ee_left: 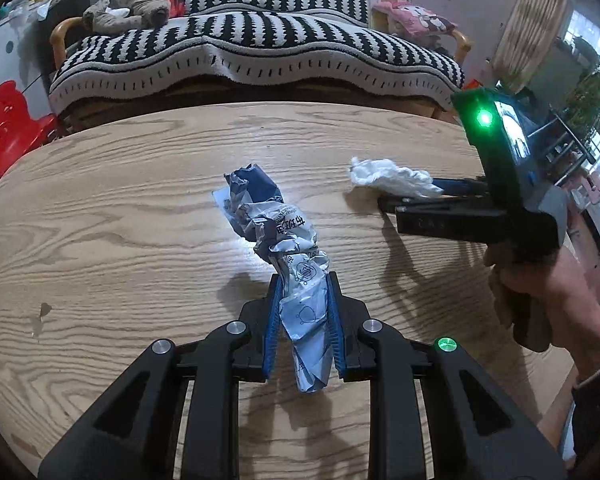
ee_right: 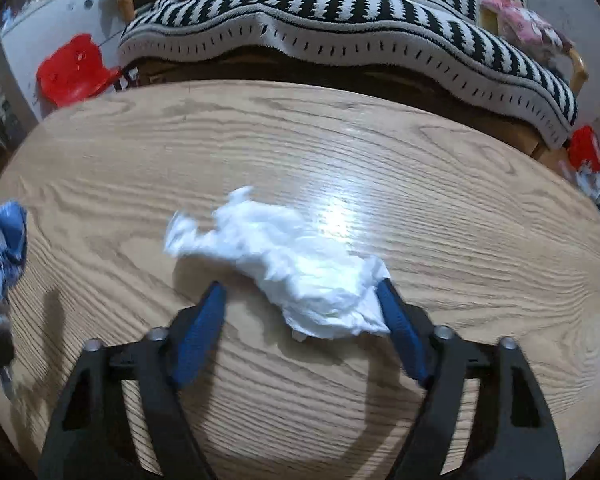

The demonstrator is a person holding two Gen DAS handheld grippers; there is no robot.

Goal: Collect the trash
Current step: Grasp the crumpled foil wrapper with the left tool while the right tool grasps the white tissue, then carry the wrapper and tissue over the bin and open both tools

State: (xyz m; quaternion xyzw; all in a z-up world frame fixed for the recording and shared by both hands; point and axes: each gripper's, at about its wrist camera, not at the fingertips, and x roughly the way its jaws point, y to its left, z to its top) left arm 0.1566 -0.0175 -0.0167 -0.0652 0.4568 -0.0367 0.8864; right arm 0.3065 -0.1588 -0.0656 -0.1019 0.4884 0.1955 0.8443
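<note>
My left gripper [ee_left: 303,280] is shut on a crumpled blue and silver wrapper [ee_left: 296,264], which sticks out forward over the wooden table [ee_left: 140,200]. The wrapper also shows at the left edge of the right wrist view [ee_right: 4,248]. A crumpled white tissue [ee_right: 300,268] lies on the table between the fingers of my right gripper [ee_right: 302,288], which is open around it; its right blue pad touches the tissue. In the left wrist view the tissue [ee_left: 388,176] lies at the tips of the right gripper [ee_left: 412,196].
A sofa with a black and white striped cover [ee_left: 256,52] stands just beyond the table's far edge. A red plastic stool [ee_left: 8,124] is on the floor at the left. A pink cushion [ee_left: 416,16] lies on the sofa's right end.
</note>
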